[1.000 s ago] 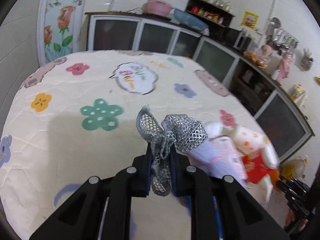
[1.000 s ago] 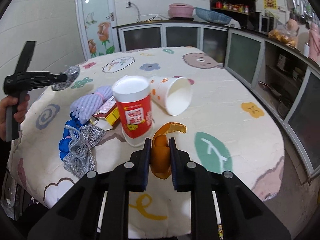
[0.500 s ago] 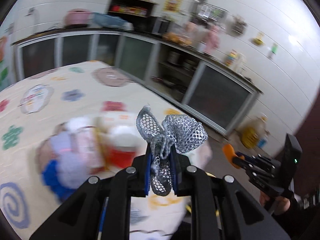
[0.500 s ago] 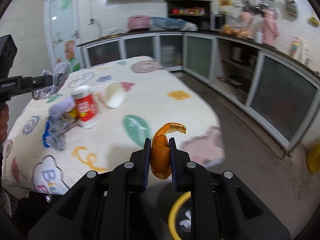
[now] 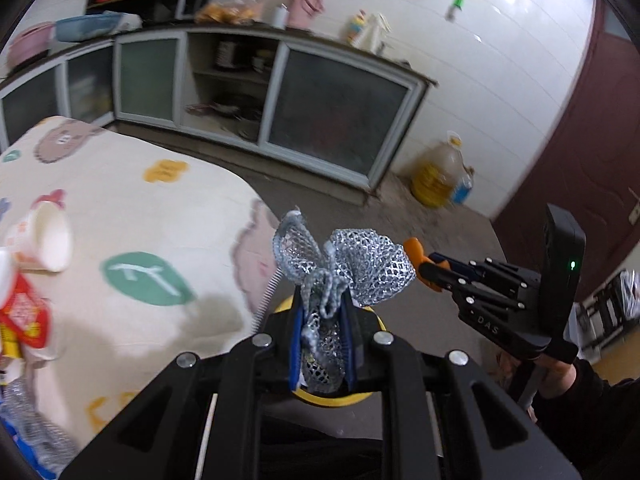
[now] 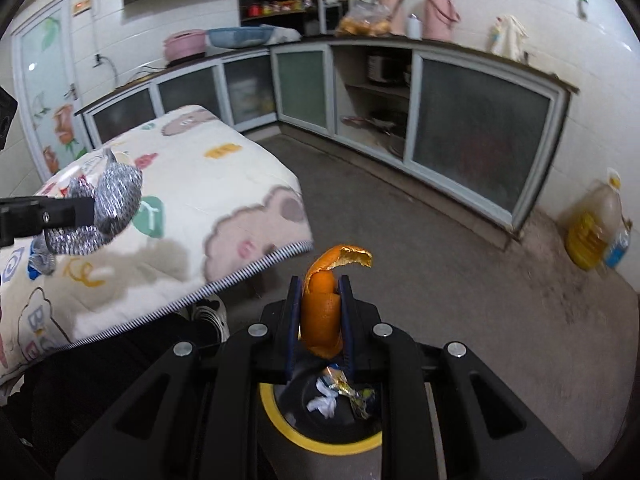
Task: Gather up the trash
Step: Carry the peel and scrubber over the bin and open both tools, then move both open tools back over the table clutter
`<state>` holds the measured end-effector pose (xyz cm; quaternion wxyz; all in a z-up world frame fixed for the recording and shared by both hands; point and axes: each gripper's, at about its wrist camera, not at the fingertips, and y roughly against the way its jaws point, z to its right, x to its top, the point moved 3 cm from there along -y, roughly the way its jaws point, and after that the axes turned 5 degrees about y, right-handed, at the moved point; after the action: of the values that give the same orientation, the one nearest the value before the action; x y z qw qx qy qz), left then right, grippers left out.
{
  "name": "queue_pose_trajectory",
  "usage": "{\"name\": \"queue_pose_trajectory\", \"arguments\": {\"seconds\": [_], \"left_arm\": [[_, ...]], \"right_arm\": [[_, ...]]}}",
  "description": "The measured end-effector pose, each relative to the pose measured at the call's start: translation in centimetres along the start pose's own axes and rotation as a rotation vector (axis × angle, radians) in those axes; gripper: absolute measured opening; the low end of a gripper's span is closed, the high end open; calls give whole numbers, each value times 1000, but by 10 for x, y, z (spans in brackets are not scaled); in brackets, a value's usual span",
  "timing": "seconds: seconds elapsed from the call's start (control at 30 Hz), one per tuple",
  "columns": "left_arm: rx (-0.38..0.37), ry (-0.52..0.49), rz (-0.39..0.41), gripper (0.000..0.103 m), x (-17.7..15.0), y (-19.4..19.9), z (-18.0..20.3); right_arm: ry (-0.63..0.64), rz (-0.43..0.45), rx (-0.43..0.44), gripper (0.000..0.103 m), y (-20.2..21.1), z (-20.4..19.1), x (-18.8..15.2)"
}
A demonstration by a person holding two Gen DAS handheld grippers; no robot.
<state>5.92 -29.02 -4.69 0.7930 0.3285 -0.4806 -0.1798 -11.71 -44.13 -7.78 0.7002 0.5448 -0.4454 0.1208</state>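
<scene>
Both tongs are clamped tight on trash. Left tongs [image 5: 322, 332] pinch a silver mesh scrap [image 5: 344, 268] between the blue pads, its two puffed lobes flaring out above the fingertips. Right tongs [image 6: 320, 320] grip a curl of orange peel [image 6: 326, 300], whose ragged tip bends over to the right.

Directly under my right tongs sits the yellow-rimmed trash bin [image 6: 280, 428], dark inside, with a crumpled white tissue [image 6: 322, 404] and a shiny wrapper [image 6: 348, 390] already in it. From the left wrist view the same yellow rim [image 5: 332, 400] peeks out beneath my left tongs, so both loads hang over or just beside the bin's mouth; I cannot tell exactly how the mesh lines up with it.

To my left is the worktop [image 5: 132, 208], covered by a cartoon-print cloth. On it lie a tipped white paper cup [image 5: 42, 240] and a red-labelled container [image 5: 24, 316], blurred at the frame's edge. Across the floor a yellow oil jug [image 6: 592, 232] stands against the tiled wall.
</scene>
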Motion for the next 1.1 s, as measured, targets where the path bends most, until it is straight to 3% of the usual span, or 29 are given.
{"name": "queue_pose_trajectory", "arguments": {"seconds": [0.33, 0.53, 0.63, 0.7, 0.77, 0.93, 1.1], "left_arm": [[18, -87, -200, 15, -25, -98, 34], [35, -118, -251, 19, -31, -137, 47], [48, -133, -240, 36, -29, -141, 52], [65, -123, -209, 74, -27, -139, 50], [71, -101, -184, 82, -27, -131, 45], [44, -24, -147, 89, -24, -115, 35], [61, 42, -38, 95, -16, -71, 24]], "right_arm": [[-62, -161, 13, 18, -43, 25, -53], [-97, -243, 1, 18, -67, 40, -77], [-108, -286, -7, 26, -79, 47, -87], [-117, -289, -25, 69, -81, 52, -90], [-136, -296, -49, 72, -82, 60, -96], [-162, -318, -79, 71, -79, 71, -100], [-152, -259, -93, 71, -65, 69, -87]]}}
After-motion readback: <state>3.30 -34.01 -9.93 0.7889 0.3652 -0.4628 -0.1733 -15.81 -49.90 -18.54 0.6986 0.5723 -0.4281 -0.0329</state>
